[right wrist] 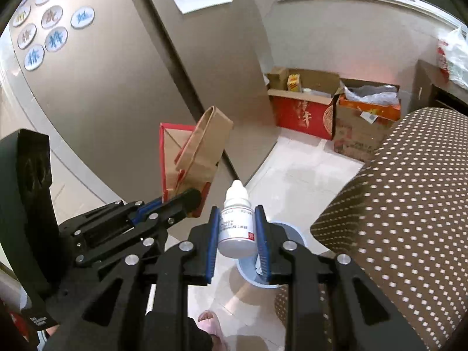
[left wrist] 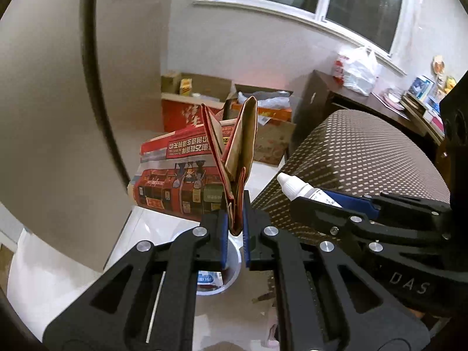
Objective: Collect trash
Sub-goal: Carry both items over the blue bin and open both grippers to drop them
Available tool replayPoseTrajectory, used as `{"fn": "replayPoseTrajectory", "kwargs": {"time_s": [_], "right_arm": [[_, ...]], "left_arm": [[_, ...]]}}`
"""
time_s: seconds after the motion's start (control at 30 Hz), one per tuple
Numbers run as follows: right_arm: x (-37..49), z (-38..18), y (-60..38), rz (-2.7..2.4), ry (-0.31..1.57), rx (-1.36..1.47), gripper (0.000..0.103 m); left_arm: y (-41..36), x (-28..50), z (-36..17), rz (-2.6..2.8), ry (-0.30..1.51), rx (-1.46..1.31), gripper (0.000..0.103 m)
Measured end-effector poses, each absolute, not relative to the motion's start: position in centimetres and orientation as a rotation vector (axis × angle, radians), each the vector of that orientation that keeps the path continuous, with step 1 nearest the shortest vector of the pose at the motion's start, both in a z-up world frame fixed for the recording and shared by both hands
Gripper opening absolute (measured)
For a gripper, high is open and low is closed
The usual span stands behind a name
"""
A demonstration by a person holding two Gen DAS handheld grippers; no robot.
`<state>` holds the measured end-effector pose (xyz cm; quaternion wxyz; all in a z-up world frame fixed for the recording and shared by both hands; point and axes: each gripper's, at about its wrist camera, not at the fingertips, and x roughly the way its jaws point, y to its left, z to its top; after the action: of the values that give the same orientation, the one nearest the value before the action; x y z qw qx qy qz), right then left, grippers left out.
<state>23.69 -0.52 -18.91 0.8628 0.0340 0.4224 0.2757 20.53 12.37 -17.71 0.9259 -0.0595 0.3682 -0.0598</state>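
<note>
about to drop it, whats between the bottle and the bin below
Nothing: in the right wrist view the bottle, pinched in the right gripper, hangs over the bin, only air between.

On the black body of the right gripper [left wrist: 295, 196], at the lower right of the left wrist frame, the pale letters "DAS" stand. The large red printed carton [left wrist: 178, 175] in the middle of that frame carries white Chinese characters with the number "25"; they appear upside down. In the right wrist frame, the round blue and grey magnets [right wrist: 55, 39] at the upper left each bear one Chinese character. The label on the small white dropper bottle [right wrist: 236, 225] is too small to read.
</note>
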Motion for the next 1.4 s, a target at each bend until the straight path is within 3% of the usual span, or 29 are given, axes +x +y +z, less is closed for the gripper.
{"fn": "replayPoseTrajectory", "kwargs": {"time_s": [0.6,0.77,0.83,0.87,1.4], "right_arm": [[26.5,-21.7,1.7,0.531,0.862,0.074,0.024],[27.1,-22.2,1.2,0.508,0.861,0.087,0.024],[27.2,-22.4,1.1,0.503,0.865,0.088,0.024],[27.3,-22.5,1.1,0.502,0.867,0.088,0.024],[26.8,-22.1,2.9,0.522,0.858,0.078,0.024]], "left_arm": [[14.1,26.1,-24.3,-0.103,0.886,-0.172,0.010],[14.5,27.3,-25.4,-0.091,0.911,-0.181,0.023],[14.9,27.6,-25.6,-0.075,0.915,-0.202,0.056],[15.1,27.4,-25.6,-0.062,0.903,-0.217,0.067],[18.2,25.1,-24.8,0.031,0.887,-0.260,0.067]]}}
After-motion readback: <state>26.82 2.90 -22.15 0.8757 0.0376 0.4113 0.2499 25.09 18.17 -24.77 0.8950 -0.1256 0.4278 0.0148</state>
